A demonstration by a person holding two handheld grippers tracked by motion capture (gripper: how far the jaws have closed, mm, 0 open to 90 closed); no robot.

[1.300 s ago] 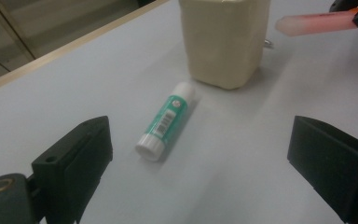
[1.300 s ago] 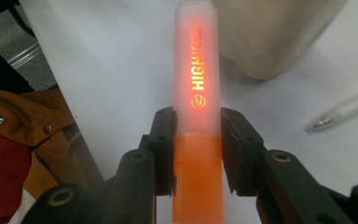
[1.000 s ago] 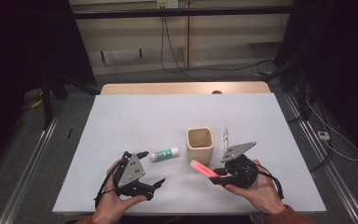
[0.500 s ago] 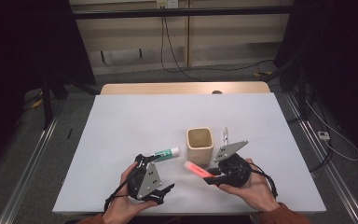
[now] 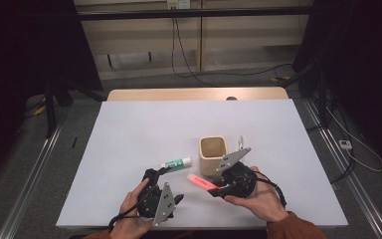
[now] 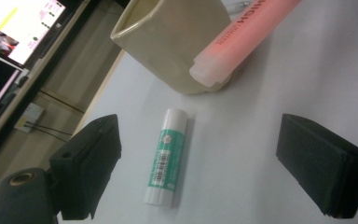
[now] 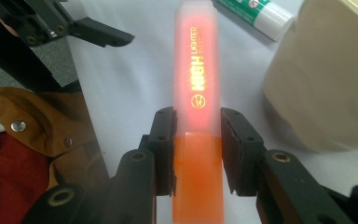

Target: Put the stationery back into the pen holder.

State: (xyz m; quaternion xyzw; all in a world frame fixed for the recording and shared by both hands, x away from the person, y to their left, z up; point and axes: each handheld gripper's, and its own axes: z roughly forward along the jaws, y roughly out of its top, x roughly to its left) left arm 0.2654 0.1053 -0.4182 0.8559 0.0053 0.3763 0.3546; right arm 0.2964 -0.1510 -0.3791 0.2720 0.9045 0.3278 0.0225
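Right gripper (image 7: 196,149) is clamped on an orange highlighter (image 7: 197,84), jaws pinching both sides near the joint betw. clear cap and orange body; cap end points away, just beside a cream square cup (image 5: 212,155). Left gripper (image 6: 214,154) is wide open, jaws well apart, w/ a green-and-white glue stick (image 6: 166,156) lying flat on the white worktop (image 5: 129,139) betw. them, touching neither. In the high view the glue stick sits left of the cup, near it but apart.
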